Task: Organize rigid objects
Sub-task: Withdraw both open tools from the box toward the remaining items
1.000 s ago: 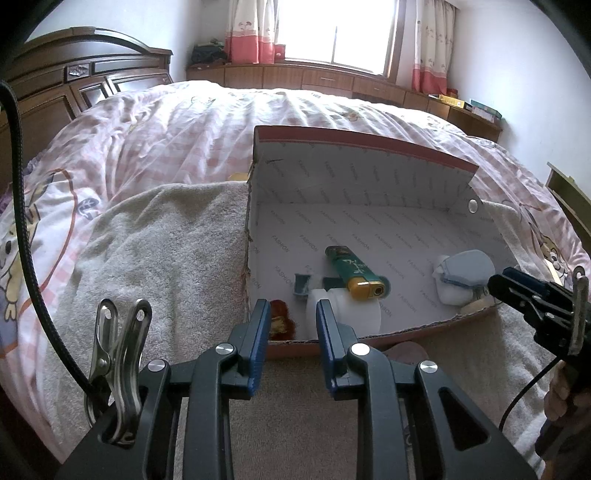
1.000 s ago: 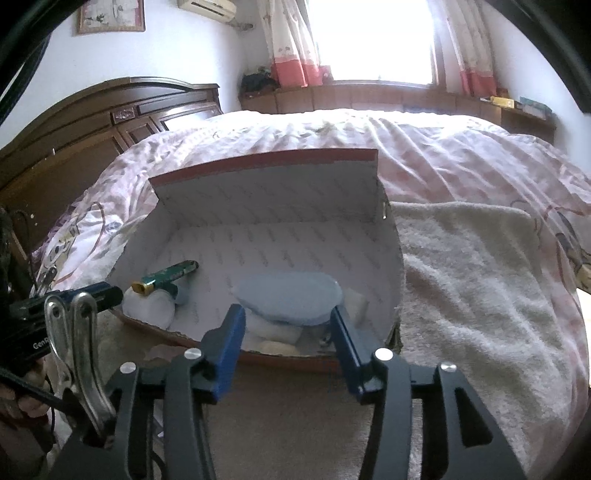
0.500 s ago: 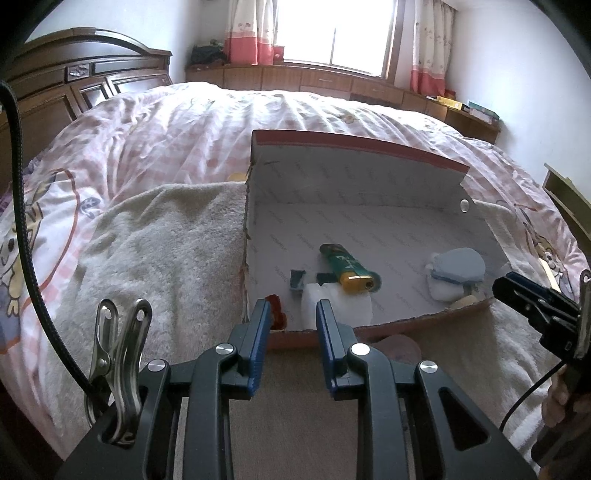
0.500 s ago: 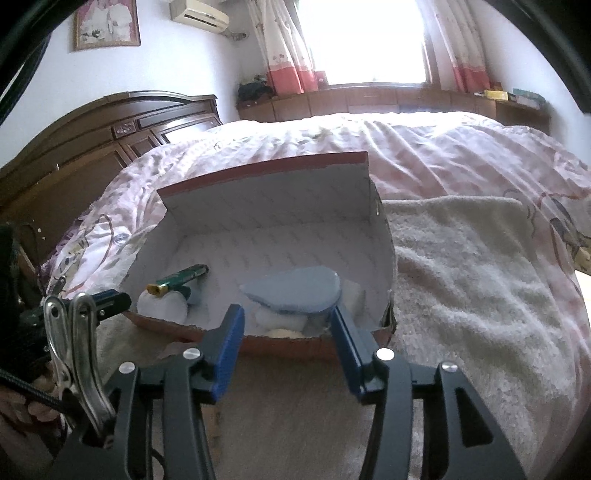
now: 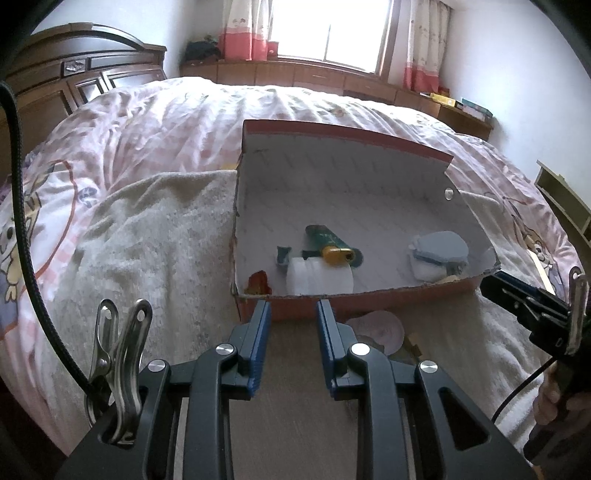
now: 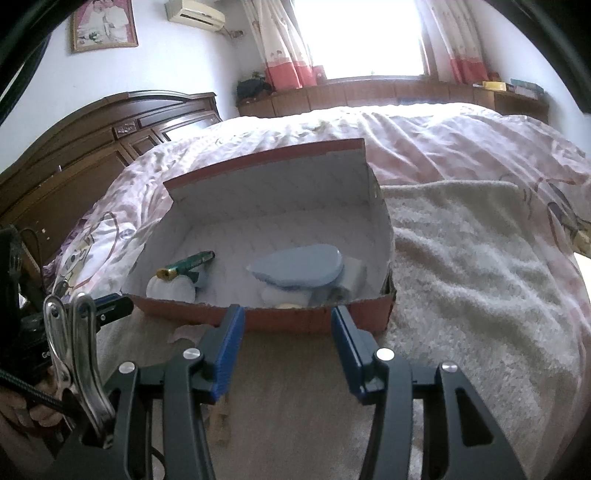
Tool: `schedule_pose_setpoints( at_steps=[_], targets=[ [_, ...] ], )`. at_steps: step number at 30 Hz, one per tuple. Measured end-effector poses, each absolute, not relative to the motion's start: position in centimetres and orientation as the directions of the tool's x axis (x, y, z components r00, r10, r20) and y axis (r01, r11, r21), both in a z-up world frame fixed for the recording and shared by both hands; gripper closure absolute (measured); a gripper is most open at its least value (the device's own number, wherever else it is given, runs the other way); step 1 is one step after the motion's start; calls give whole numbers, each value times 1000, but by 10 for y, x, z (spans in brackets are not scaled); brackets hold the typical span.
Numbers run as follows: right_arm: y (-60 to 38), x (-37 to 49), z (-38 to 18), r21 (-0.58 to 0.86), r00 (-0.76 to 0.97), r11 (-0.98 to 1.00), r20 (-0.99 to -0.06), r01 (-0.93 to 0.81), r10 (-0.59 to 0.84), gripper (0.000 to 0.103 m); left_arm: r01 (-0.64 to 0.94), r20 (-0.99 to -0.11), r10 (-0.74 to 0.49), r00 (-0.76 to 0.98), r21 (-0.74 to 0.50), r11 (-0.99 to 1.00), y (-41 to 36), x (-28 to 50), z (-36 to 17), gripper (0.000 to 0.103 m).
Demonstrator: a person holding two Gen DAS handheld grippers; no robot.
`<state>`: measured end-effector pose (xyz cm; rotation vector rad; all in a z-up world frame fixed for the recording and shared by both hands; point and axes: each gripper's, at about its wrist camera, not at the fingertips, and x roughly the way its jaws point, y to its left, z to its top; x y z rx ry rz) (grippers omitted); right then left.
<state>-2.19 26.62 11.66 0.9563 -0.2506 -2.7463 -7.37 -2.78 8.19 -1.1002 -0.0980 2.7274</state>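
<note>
Two hand-held grippers hover empty before a red cardboard box with a white printed lining (image 5: 369, 206) that lies open on a cream terry towel (image 5: 147, 240) near the foot edge of the bed (image 5: 184, 110); the lining's repeated print is too small to read, and no label on the contents is legible. The left hand-held gripper (image 5: 293, 314) has its blue pads a narrow gap apart with nothing between them, while the right hand-held gripper (image 6: 288, 321) stands wider, also holding nothing. Inside the box, toward its near left corner, a green bottle with a gold cap (image 5: 328, 243) rests on a white ribbed round container (image 5: 319, 280), and a blue oval lid over white containers (image 5: 439, 245) sits by the near right corner. Only the left view shows a small red item (image 5: 258, 282) in the near left corner and a pink round disc (image 5: 380, 328) outside the front wall; only the right view shows a wall air conditioner (image 6: 195, 16) and a framed picture (image 6: 103, 26). Against a second ago, both views sit farther back from the box, its contents unmoved.
</note>
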Motion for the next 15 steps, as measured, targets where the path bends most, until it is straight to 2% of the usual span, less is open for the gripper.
schedule_pose_setpoints(
  at_steps=[15],
  targets=[
    [263, -12, 101, 260, -725, -954, -627, 148, -283, 51, -162, -704, 219, -676, -147, -976, -25, -63, 71, 78]
  ],
)
